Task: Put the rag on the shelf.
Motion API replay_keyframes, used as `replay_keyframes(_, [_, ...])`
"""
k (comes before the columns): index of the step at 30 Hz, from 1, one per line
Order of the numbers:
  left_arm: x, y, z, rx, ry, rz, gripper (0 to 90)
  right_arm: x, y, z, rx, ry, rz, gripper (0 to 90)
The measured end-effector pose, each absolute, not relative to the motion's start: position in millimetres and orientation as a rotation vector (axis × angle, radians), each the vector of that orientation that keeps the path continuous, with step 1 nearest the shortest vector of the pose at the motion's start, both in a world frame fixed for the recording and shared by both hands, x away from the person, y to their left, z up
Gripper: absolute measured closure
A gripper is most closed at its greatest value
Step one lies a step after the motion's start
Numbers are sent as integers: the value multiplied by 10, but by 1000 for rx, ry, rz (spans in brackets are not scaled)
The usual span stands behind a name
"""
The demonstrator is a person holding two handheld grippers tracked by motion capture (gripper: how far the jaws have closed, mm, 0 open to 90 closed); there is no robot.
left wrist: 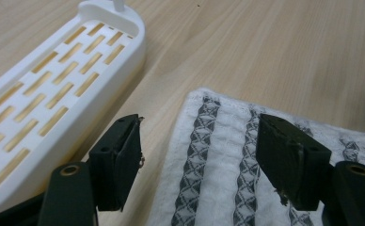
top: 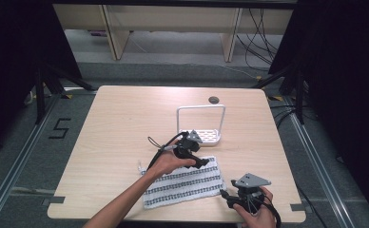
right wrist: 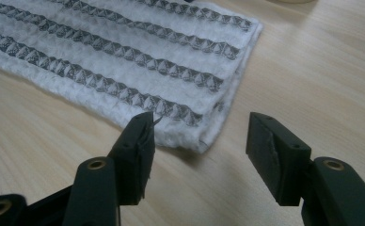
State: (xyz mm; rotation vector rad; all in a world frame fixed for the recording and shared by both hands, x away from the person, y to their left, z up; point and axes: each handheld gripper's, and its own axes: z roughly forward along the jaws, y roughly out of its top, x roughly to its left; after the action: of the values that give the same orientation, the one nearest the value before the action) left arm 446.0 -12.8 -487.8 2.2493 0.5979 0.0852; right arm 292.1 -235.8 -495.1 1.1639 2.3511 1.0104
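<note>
A folded white towel (top: pixel 185 185) with grey patterned stripes lies flat on the wooden table near its front edge. My left gripper (top: pixel 204 163) hovers low over the towel's far right corner, just in front of the white rack. In the left gripper view its jaws (left wrist: pixel 199 155) stand open over the towel's (left wrist: pixel 218 141) edge, and the pads do not touch it. My right gripper (top: pixel 225 194) sits at the towel's near right corner. In the right gripper view it (right wrist: pixel 204 141) is open, with the towel's (right wrist: pixel 124 56) folded corner just ahead between the fingertips.
A white slotted rack (top: pixel 206 135) with a tall hoop handle stands just beyond the towel; its tray (left wrist: pixel 53 99) lies close to the left gripper's left jaw. A round cable hole (top: pixel 213 99) is at the table's far edge. The table's front edge runs right under the right hand.
</note>
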Motion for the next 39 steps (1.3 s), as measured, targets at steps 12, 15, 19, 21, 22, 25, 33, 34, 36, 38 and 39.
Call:
replay_keyframes(12, [4524,-322,-4940,2279,573,79,328,2941,-2330,-4969,1173,2356,994,445])
replay_keyframes(15, [4528,-368,-4955,2279,567,75,332,2964,-2313,-4983,1173,2355,990,451])
replay_keyframes(19, [4550,-408,-4977,2291,559,64,335,2989,-2294,-4992,1178,2369,979,465])
replay_keyframes(21, [4562,-435,-4991,2291,560,46,341,3001,-2293,-5008,1177,2368,981,476])
replay_keyframes(22, [4562,-435,-4991,2291,560,46,343,3001,-2293,-5008,1177,2368,981,476])
replay_keyframes(25, [4573,-465,-5013,2302,557,57,349,3010,-2301,-5017,1177,2374,981,489])
replay_keyframes(33, [4582,-512,-5041,2325,541,46,428,3018,-2302,-5045,1202,2404,958,517])
replay_keyframes(34, [4576,-514,-5038,2331,537,47,452,3025,-2306,-5055,1214,2412,952,536])
replay_keyframes(36, [4575,-513,-5038,2333,530,47,470,3044,-2318,-5069,1185,2411,966,547])
replay_keyframes(38, [4576,-511,-5035,2343,493,50,537,3042,-2319,-5063,1206,2417,967,592])
replay_keyframes(39, [4562,-512,-5032,2349,500,60,537,3042,-2319,-5063,1206,2417,967,592])
